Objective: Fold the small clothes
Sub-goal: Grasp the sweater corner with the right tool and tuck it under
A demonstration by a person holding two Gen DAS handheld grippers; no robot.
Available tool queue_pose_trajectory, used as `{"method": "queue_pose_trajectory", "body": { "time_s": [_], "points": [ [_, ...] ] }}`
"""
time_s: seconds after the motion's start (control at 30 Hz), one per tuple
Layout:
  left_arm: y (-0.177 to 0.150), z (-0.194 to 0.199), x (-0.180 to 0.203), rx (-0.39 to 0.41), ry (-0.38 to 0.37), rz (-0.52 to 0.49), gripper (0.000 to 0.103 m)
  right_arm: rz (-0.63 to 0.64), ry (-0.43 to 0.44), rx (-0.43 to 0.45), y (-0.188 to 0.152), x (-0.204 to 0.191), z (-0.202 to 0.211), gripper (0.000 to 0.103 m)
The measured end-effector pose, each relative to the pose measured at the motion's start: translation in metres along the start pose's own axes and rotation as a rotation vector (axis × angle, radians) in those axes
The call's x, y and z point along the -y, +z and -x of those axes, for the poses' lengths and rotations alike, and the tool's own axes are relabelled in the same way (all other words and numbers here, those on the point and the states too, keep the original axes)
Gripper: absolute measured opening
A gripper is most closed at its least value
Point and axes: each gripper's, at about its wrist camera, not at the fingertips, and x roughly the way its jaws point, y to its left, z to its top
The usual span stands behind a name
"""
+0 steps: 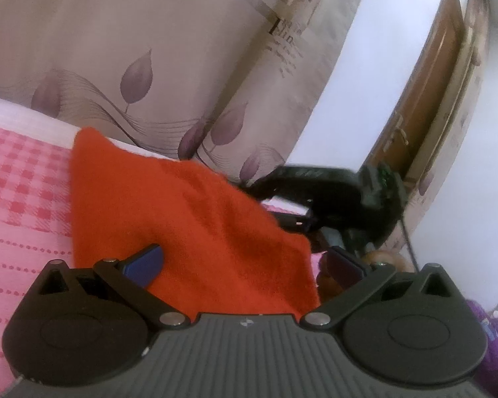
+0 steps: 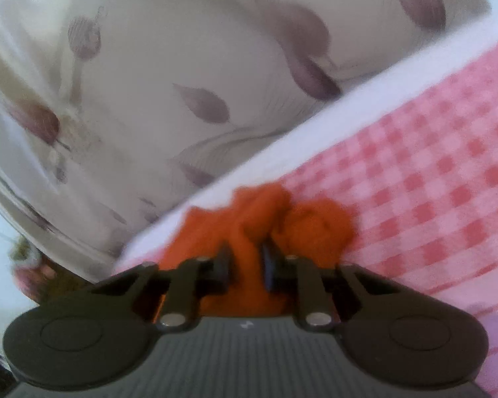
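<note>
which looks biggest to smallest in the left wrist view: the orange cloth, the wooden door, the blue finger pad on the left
1. orange cloth
2. wooden door, though it stands farther off, so its true size is larger
3. blue finger pad

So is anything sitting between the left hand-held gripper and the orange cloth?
Nothing visible. The left hand-held gripper is open, with the orange cloth lying directly between its fingers on the pink checked cover. The right hand-held gripper is already shut on the cloth's bunched far end.

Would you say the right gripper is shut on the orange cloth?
Yes: the right gripper is shut, orange cloth bunched between its narrowed fingers.
</note>
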Motion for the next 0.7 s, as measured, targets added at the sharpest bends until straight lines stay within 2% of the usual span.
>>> {"method": "queue_pose_trajectory", "body": {
  "time_s": [0.1,0.13,0.23,0.3,0.33,0.43,0.53,0.63,0.7],
  "points": [
    [0.0,-0.001,-0.001,-0.004,-0.002,0.007,0.103,-0.157,0.199,0.064,-0.002,0.014,0.012,0.014],
    [0.0,-0.001,0.0,-0.006,-0.002,0.003,0.103,-0.173,0.207,0.083,-0.002,0.02,0.015,0.014],
    [0.0,-0.002,0.002,-0.011,-0.006,-0.011,0.103,-0.24,0.082,0.046,-0.006,0.054,0.01,0.014],
    [-0.001,-0.002,0.003,-0.013,-0.002,-0.017,0.103,-0.248,0.066,0.047,-0.002,0.058,0.009,0.015],
    [-0.001,-0.002,0.002,-0.013,0.0,-0.014,0.103,-0.182,0.018,0.06,0.003,0.05,0.01,0.016],
    [0.0,-0.001,0.0,-0.011,-0.003,-0.001,0.103,-0.103,-0.007,0.081,0.009,0.032,0.017,0.02],
    [0.0,0.0,0.001,-0.005,-0.004,-0.007,0.103,0.107,-0.087,0.161,0.002,-0.006,0.035,0.02],
    [0.001,0.002,0.002,0.003,-0.005,-0.016,0.103,0.298,-0.067,0.112,-0.015,-0.043,0.037,0.02],
    [0.001,0.003,0.002,0.007,0.002,-0.016,0.103,0.382,-0.045,0.033,-0.027,-0.054,0.03,0.019]
  ]
}}
